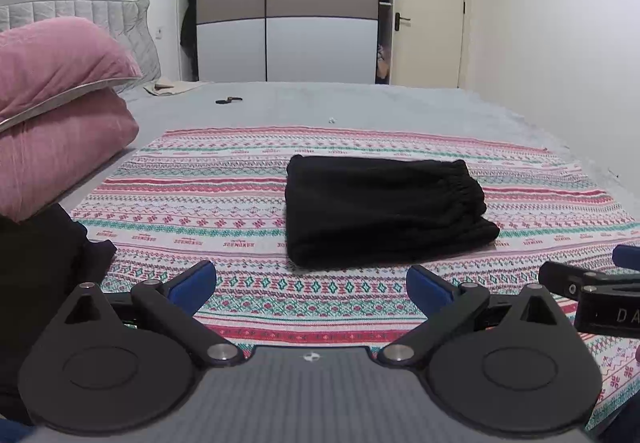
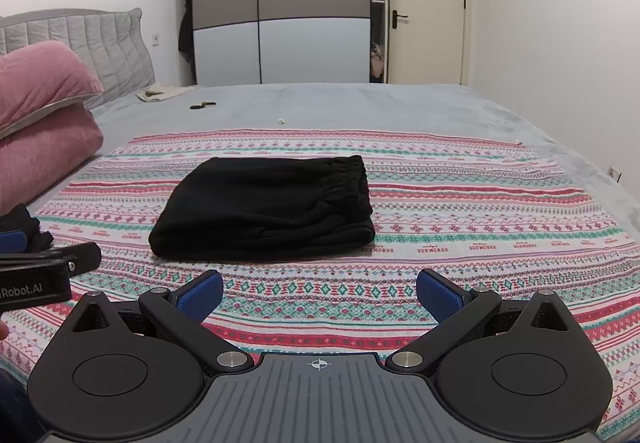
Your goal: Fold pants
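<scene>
Black pants (image 1: 380, 209) lie folded into a compact rectangle on a patterned striped cloth (image 1: 208, 203) on the bed, elastic waistband at the right end. They also show in the right wrist view (image 2: 264, 207). My left gripper (image 1: 312, 283) is open and empty, held back from the pants near the cloth's front edge. My right gripper (image 2: 320, 293) is open and empty, also short of the pants. Each gripper's side shows at the edge of the other's view, the right one (image 1: 592, 291) and the left one (image 2: 36, 271).
Pink pillows (image 1: 60, 111) are stacked at the left. Another dark garment (image 1: 44, 255) lies at the front left. A small black object (image 1: 229, 100) lies on the grey bedsheet (image 1: 360, 103) behind. A wardrobe (image 1: 288, 3) and door (image 1: 428, 11) stand beyond the bed.
</scene>
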`<action>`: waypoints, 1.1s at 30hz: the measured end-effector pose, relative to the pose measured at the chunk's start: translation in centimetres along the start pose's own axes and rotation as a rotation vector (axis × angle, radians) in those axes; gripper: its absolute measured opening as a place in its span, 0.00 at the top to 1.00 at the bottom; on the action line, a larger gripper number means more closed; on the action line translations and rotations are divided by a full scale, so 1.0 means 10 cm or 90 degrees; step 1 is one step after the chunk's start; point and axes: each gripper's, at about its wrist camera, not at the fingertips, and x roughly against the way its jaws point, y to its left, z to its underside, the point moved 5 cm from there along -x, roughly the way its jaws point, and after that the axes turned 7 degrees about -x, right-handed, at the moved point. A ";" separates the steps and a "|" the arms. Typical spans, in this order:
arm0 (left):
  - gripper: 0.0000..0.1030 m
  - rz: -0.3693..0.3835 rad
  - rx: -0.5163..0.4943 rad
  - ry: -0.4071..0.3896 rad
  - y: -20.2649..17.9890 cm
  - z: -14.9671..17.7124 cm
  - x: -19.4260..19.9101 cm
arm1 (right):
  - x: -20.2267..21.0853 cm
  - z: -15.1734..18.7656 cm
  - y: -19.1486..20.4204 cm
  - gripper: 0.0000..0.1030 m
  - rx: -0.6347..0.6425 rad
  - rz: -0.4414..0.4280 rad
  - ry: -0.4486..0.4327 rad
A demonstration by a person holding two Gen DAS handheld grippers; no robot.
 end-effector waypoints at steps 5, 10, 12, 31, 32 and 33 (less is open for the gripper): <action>0.00 0.006 0.002 0.006 -0.01 0.01 -0.01 | 0.00 0.00 -0.01 0.00 -0.004 -0.002 0.001; 0.00 0.010 -0.002 0.004 -0.02 0.02 -0.01 | -0.01 0.00 0.00 0.00 -0.002 -0.002 0.004; 0.00 0.012 -0.003 0.008 -0.02 0.02 -0.02 | -0.01 0.00 0.00 0.00 -0.002 -0.003 0.004; 0.00 0.009 -0.024 0.005 -0.03 0.02 -0.02 | -0.02 0.00 0.01 0.00 -0.002 0.001 0.004; 0.00 0.009 -0.024 0.006 -0.03 0.03 -0.02 | -0.02 0.01 0.01 0.00 -0.002 0.001 0.004; 0.00 0.009 -0.023 0.006 -0.03 0.03 -0.02 | -0.02 0.01 0.00 0.00 -0.002 0.002 0.005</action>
